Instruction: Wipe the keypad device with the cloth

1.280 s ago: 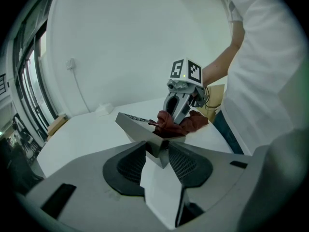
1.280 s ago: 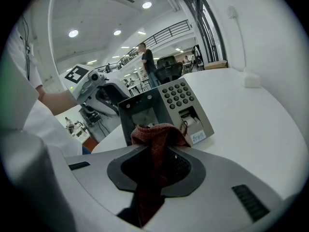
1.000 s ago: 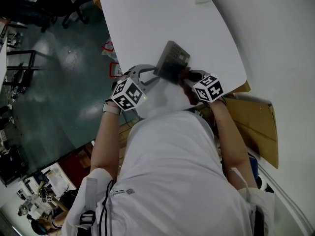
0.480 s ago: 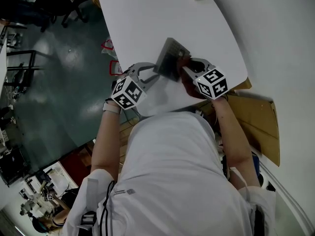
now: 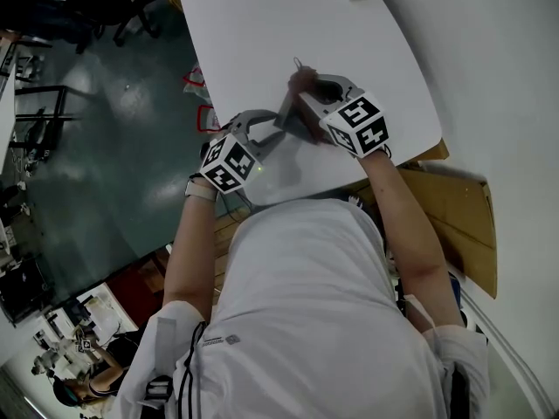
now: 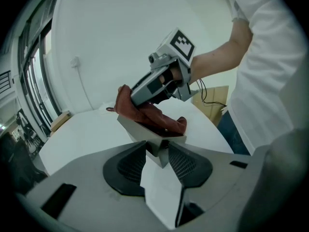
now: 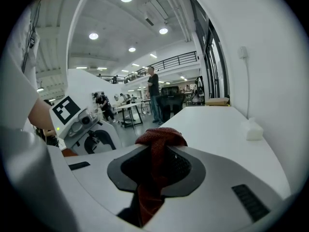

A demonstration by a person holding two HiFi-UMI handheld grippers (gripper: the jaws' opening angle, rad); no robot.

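Left claw (image 6: 158, 154) clamps the near corner of the tilted keypad device (image 6: 137, 129), which is probably rigid and light. Right claw (image 7: 157, 166) pinches the limp cloth (image 7: 159, 138), draped over the device.

The head view looked steeply down from above the person's shoulders at the near table (image 5: 262, 24) edge. The left gripper (image 5: 272, 136) and right gripper (image 5: 304, 90) sat mid-frame, with floor at the left. The left gripper view sat low and close behind its jaws, which were closed round the device (image 6: 153, 132). It faced right toward the wall and caught the right gripper. The right gripper view, close behind jaws clamping the cloth (image 7: 157, 144), faced far along the table, with the left gripper at its left. All three shared the tabletop; both gripper views shared the cloth.
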